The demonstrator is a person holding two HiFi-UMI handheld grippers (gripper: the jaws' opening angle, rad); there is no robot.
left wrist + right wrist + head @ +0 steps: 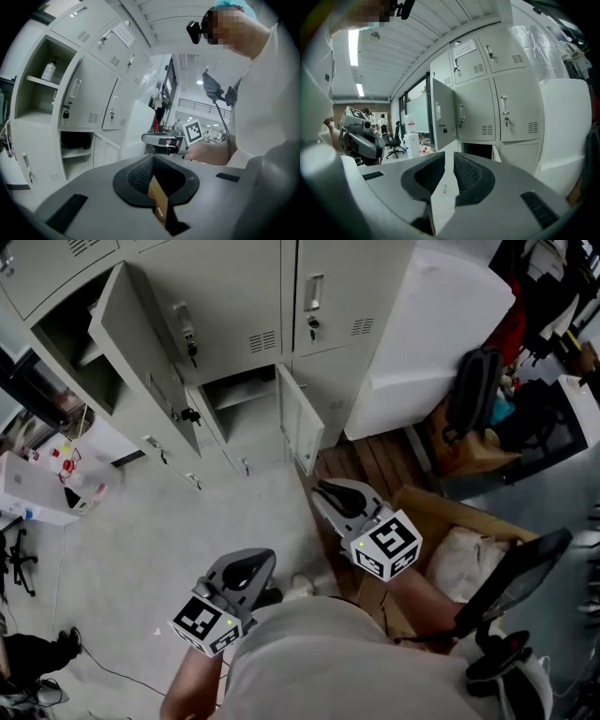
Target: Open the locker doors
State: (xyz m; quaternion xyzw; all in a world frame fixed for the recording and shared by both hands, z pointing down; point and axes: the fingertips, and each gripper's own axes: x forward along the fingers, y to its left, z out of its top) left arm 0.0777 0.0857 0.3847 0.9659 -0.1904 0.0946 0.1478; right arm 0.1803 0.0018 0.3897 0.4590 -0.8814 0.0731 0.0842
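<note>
Lockers (pixel 234 306), grey metal bank, fill the far side of the head view. White wrapped block (pixel 441 334) stands just right of them. Cardboard box (pixel 450 512) on the floor near right, black backpack (pixel 473 381) beyond it against the block.

Door states: tall upper-left door (pixel 141 352) swung wide open, its compartment showing a shelf. Small lower-middle door (pixel 300 418) also open, hinged on its right side, dark compartment (pixel 234 395) exposed behind it. Two upper doors in the middle and right are closed flat, each with a handle and a padlock (pixel 312 329) hanging below it.

Right gripper (pixel 328 491) is held out ahead, pointing toward the open lower door but well apart from it. Its jaws stand a narrow slit apart with nothing between them, only lockers and floor visible through the gap in the right gripper view.

Left gripper (pixel 253 566) is nearer and further left, over bare grey floor, also clear of the lockers. Its pad tips meet, jaws together, nothing held.

Bottle (pixel 49 69) stands upright on the shelf of the open upper-left compartment, seen in the left gripper view.
</note>
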